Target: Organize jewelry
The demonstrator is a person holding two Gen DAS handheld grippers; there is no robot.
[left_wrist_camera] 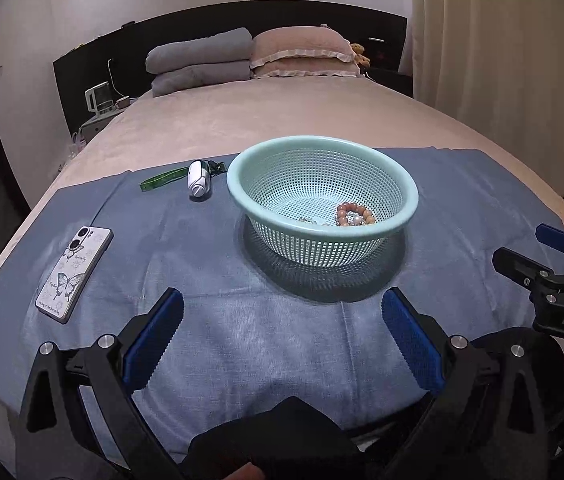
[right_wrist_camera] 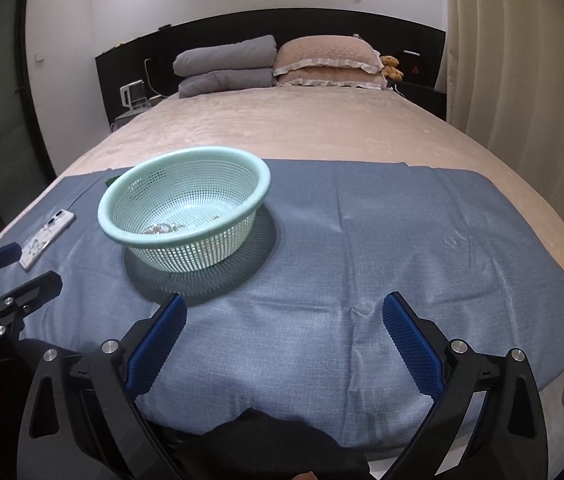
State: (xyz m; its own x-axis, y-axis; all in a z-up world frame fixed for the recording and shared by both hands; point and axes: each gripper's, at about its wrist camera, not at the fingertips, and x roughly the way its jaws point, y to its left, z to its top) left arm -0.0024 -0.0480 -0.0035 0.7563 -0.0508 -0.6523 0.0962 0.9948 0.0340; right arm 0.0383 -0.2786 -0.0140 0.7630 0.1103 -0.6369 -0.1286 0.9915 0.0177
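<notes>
One green basket (left_wrist_camera: 402,184), beaded bracelet (left_wrist_camera: 355,215) inside

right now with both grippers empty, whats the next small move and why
Probably ease the left gripper forward and over the rim of the mint-green perforated plastic basket. The peach beaded bracelet lies at its bottom with other small jewelry, and nothing sits loose on the blue cloth. Both grippers, the right gripper too, hang open short of the basket.
</notes>
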